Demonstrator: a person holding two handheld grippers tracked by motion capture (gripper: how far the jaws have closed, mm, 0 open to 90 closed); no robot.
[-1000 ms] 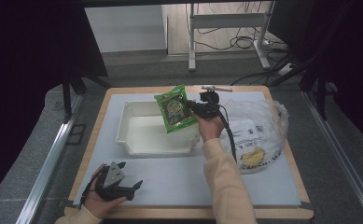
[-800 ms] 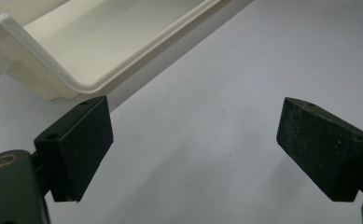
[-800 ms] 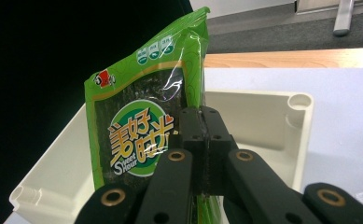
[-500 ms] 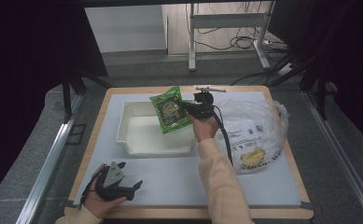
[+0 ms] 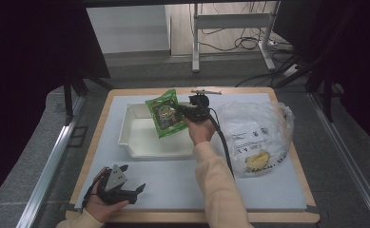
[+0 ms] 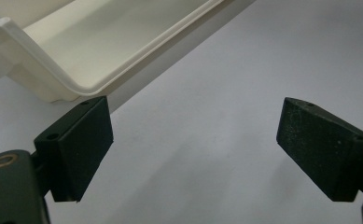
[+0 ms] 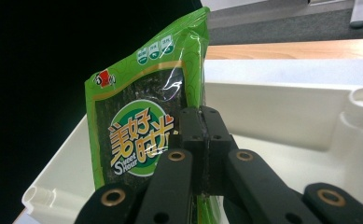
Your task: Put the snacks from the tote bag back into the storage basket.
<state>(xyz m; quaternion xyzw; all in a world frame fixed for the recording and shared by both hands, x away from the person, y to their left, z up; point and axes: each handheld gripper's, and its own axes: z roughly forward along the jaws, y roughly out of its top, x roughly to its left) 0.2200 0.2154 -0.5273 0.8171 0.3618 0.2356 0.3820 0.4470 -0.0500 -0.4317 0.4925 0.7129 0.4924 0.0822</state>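
Observation:
A green snack packet (image 5: 164, 113) hangs over the white tray (image 5: 134, 144), pinched at its edge by my right gripper (image 5: 182, 113), which is shut on it. In the right gripper view the packet (image 7: 137, 126) stands upright in front of the closed jaws, with the tray's wall (image 7: 282, 109) behind it. My left gripper (image 5: 137, 191) rests in a hand near the table's front left edge, jaws open with nothing between them. The left gripper view looks across the grey mat toward the tray's corner (image 6: 72, 81).
A clear plastic bag (image 5: 254, 135) holding a yellow item and a printed sheet lies to the right of the tray. The grey mat (image 5: 173, 183) covers the wooden table. Metal rails run along both sides, and a table frame and cables stand on the floor behind.
My right gripper has carried the green packet a little leftward, further over the tray. The left gripper has stayed in place.

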